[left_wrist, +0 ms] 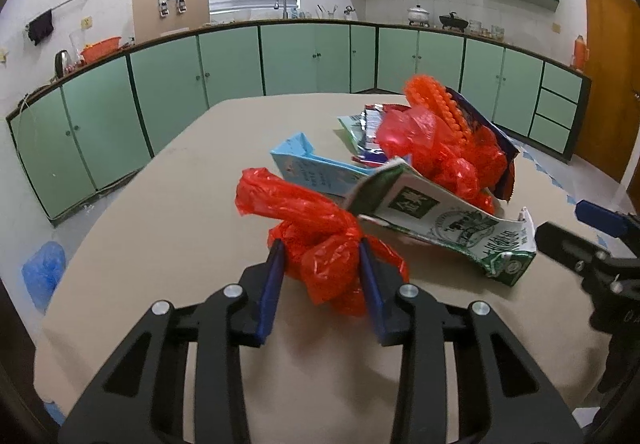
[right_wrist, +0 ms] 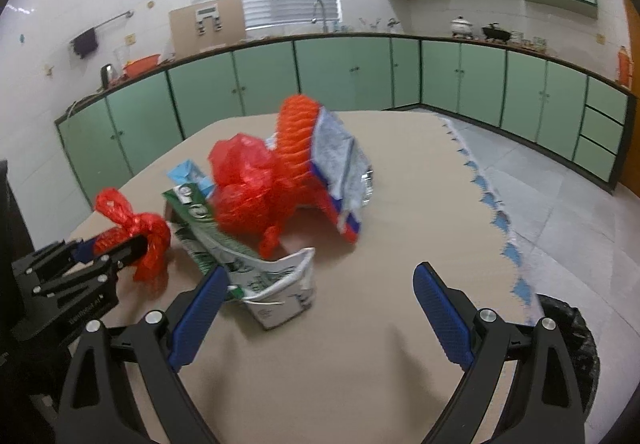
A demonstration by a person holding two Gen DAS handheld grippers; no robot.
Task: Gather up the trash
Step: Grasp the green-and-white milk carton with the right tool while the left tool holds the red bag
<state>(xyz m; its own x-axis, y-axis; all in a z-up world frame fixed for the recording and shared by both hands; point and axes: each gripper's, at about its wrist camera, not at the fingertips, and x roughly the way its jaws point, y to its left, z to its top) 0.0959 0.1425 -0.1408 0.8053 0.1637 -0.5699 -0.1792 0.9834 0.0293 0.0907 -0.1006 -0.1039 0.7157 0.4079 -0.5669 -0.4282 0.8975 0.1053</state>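
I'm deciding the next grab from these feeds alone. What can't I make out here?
- Left wrist view: right gripper is cut off by the frame edge, so its jaws are unreadable there.
- Left wrist view: whether the left gripper pads squeeze the red bag.
- Right wrist view: blue carton, mostly hidden behind the green carton.
- Right wrist view: bin, only its rim shows.

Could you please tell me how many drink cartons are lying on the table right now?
2: a green-and-white carton nearest the grippers, and a light blue carton behind it. Others could be hidden under the red bag pile.
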